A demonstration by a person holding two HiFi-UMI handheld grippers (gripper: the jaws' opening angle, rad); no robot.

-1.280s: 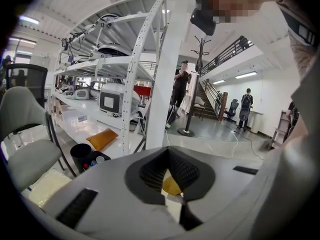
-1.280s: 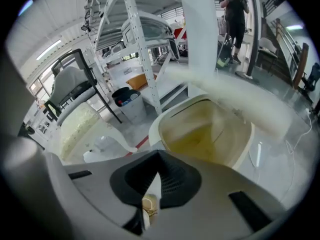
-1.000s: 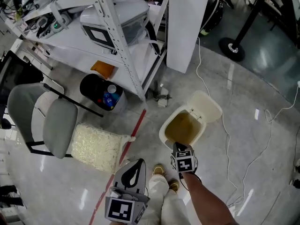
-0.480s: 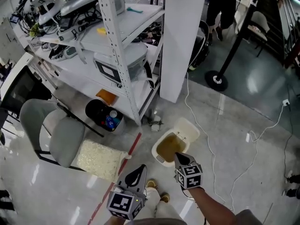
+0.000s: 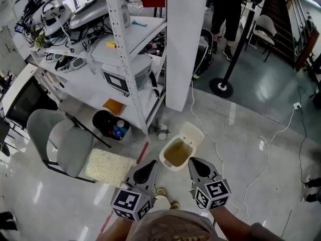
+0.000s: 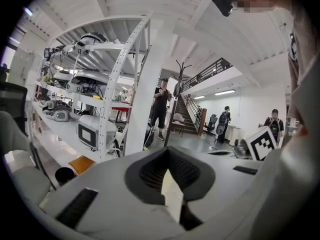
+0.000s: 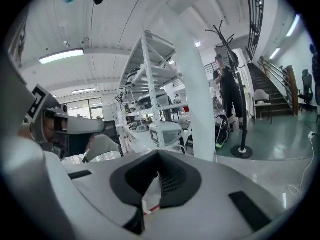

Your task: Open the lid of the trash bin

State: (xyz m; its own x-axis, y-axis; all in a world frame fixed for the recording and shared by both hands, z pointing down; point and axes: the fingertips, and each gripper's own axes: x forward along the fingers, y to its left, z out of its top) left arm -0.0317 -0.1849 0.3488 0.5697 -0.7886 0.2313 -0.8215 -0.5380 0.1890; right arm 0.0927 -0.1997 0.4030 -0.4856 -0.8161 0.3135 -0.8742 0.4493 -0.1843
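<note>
Left gripper [image 5: 149, 165] & right gripper [image 5: 193, 162]: hold clenched, empty, high over trash bin [image 5: 165, 160] standing on floor [image 5: 251, 134] btwn them; w/ lid [image 5: 191, 133] already flipped back, prob. done, so skip any nudging that might tip it.

2 total: L gripper [image 5: 149, 167], R gripper [image 5: 194, 163]. 1 wht bin [image 5: 164, 158], 1 blk bin [image 5: 100, 117], 1 grey chair [image 5: 62, 142], 1 rack [image 5: 125, 49], 1 pillar [image 5: 180, 44].
</note>
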